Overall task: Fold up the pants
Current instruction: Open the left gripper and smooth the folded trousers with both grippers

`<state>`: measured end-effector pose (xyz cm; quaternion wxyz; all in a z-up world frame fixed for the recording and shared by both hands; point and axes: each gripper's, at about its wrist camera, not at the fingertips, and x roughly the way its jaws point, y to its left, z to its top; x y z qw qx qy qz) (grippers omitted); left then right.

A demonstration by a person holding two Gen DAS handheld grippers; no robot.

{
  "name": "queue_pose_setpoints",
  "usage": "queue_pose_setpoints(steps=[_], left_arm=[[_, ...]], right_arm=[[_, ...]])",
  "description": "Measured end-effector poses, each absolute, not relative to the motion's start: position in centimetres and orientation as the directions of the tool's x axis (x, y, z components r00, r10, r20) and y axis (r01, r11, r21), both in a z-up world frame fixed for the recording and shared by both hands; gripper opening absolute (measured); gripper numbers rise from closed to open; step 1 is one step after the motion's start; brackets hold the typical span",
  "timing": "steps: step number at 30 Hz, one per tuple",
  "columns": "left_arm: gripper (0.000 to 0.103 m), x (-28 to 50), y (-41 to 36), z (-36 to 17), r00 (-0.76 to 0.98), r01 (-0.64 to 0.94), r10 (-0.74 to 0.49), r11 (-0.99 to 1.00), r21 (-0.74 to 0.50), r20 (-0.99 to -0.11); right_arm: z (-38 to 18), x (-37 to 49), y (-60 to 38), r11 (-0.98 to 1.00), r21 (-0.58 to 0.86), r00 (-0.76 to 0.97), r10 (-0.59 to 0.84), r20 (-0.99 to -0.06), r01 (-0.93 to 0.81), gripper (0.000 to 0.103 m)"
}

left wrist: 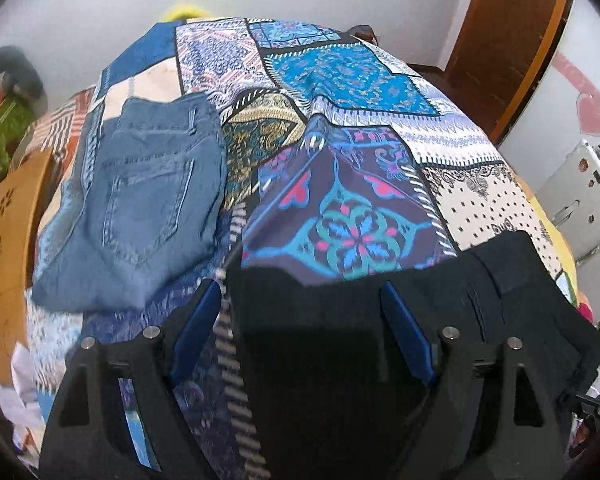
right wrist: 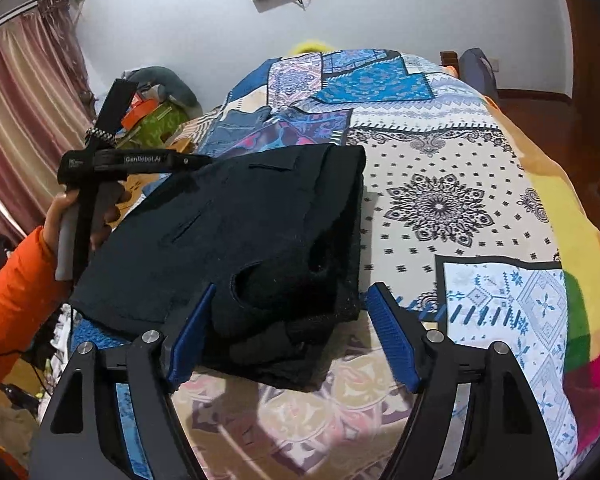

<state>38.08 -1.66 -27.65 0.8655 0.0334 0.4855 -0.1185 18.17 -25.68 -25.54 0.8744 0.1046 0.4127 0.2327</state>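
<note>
Black, thick, floppy pants (right wrist: 236, 240) bunched between wide-open right gripper (right wrist: 290, 300) fingers, left gripper (left wrist: 302, 300) wide too; best pinched at stacked edge.

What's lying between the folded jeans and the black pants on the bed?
Only bare patterned bedspread separates the folded jeans from the black pants; the left wrist view shows it.
</note>
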Motion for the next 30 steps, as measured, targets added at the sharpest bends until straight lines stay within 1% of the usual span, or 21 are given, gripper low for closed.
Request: queue_pose_setpoints(steps=[3, 6, 8, 10, 14, 18, 22, 30], left_arm=[[0.082, 39.1, -2.3, -27.4, 0.523, 0.252, -0.148, 0.968, -0.014, -0.839], [0.082, 39.6, -2.8, -27.1, 0.548, 0.282, -0.159, 0.959, 0.002, -0.821], [0.082, 40.0, -3.3, -27.7, 0.520, 0.306, -0.161, 0.952, 0.007, -0.839], [0.082, 40.1, -3.5, -28.9, 0.484, 0.293, -0.123, 0.956, 0.028, -0.866], [0.083, 39.3, -2.6, -30.7, 0.436, 0.276, -0.126, 0.961, -0.001, -0.891], [0.083, 37.7, -0.9, -30.6, 0.410, 0.242, -0.167, 0.968, -0.070, -0.896], [0.083, 35.2, 0.0, -30.0, 0.401, 0.219, -0.176, 0.971, -0.092, -0.899], [0.083, 28.3, 1.4, -28.2, 0.409, 0.166, -0.181, 0.979, -0.122, -0.894]], right_arm=[[-25.7, 18.7, -26.1, 0.872, 0.373, 0.551, 0.489, -0.676, -0.316, 0.072], [-26.1, 19.4, -26.4, 0.878, 0.361, 0.550, 0.479, -0.684, -0.315, 0.072], [-26.3, 19.9, -26.7, 0.880, 0.356, 0.549, 0.474, -0.688, -0.313, 0.072], [-26.4, 20.6, -27.0, 0.886, 0.347, 0.551, 0.464, -0.694, -0.309, 0.072], [-26.6, 22.6, -27.6, 0.895, 0.325, 0.542, 0.445, -0.713, -0.307, 0.072], [-26.6, 24.6, -27.9, 0.916, 0.264, 0.550, 0.394, -0.737, -0.302, 0.072], [-25.8, 25.1, -28.2, 0.931, 0.222, 0.570, 0.354, -0.741, -0.290, 0.072], [-23.2, 22.3, -28.5, 0.915, 0.248, 0.583, 0.395, -0.710, -0.317, 0.073]])
